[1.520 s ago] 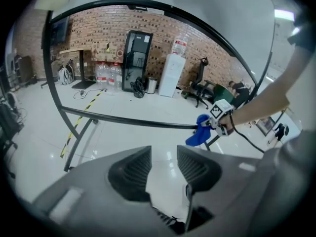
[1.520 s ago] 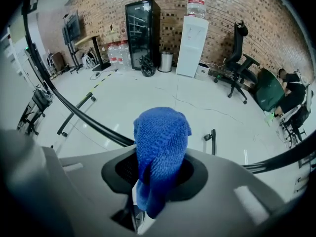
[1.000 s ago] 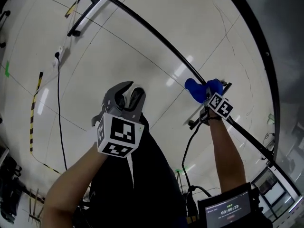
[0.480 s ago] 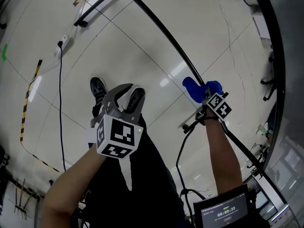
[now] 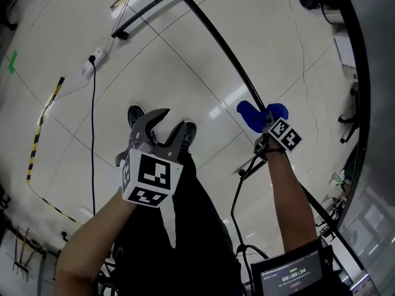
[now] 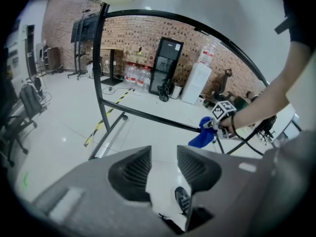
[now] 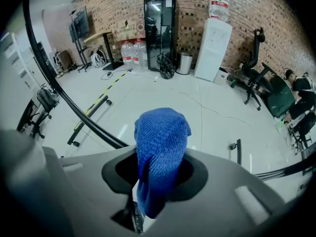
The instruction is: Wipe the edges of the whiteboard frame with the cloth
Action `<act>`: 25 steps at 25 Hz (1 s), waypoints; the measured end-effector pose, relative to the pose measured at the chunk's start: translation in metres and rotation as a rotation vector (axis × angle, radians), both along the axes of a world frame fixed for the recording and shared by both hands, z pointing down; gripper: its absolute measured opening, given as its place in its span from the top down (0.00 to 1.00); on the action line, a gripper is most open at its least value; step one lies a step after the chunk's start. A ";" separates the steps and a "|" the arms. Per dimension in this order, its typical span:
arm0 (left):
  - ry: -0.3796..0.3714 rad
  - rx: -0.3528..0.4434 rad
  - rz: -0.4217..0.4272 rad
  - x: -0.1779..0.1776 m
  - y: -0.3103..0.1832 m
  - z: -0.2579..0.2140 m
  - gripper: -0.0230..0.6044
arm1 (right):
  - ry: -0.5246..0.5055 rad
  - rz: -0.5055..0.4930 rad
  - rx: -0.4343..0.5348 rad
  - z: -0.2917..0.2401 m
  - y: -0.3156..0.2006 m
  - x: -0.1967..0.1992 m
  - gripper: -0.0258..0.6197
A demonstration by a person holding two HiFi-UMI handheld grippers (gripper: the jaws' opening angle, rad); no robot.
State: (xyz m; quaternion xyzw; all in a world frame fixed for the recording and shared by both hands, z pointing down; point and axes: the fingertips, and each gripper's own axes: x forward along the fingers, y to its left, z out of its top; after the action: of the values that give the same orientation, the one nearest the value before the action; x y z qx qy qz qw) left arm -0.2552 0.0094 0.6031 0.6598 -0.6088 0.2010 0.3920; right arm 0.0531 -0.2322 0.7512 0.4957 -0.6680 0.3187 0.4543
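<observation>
The whiteboard frame's thin black bar point(image 5: 219, 39) runs diagonally across the head view. My right gripper point(image 5: 264, 119) is shut on a blue cloth point(image 5: 254, 114), which lies against that bar. In the right gripper view the cloth point(image 7: 160, 147) bulges out between the jaws, with the bar point(image 7: 74, 113) curving past on the left. My left gripper point(image 5: 170, 121) hangs over the floor left of the bar, open and holding nothing. The left gripper view shows its pads point(image 6: 132, 168) apart, and beyond them the cloth point(image 6: 202, 136) on the bar point(image 6: 148, 118).
The frame's black floor feet point(image 5: 157, 5) stand at the top. A power strip point(image 5: 91, 65) with a black cable and yellow-black tape point(image 5: 42, 131) lie on the floor at left. A person's shoes point(image 5: 136, 116) are below the left gripper. A timer screen point(image 5: 290, 273) sits at bottom right.
Both hands have shifted along the bar toward the frame's far feet, the cloth still against the bar. The shoes have come into view under the left gripper.
</observation>
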 end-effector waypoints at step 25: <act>-0.054 0.024 -0.149 -0.128 0.038 0.004 0.72 | 0.102 -0.130 0.046 0.003 -0.029 -0.120 0.79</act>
State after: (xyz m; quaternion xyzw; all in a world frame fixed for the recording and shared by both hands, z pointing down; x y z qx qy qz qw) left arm -0.3830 0.0476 0.6071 0.6117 -0.6690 0.1816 0.3812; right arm -0.0674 -0.2611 0.7537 0.4770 -0.6821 0.2475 0.4960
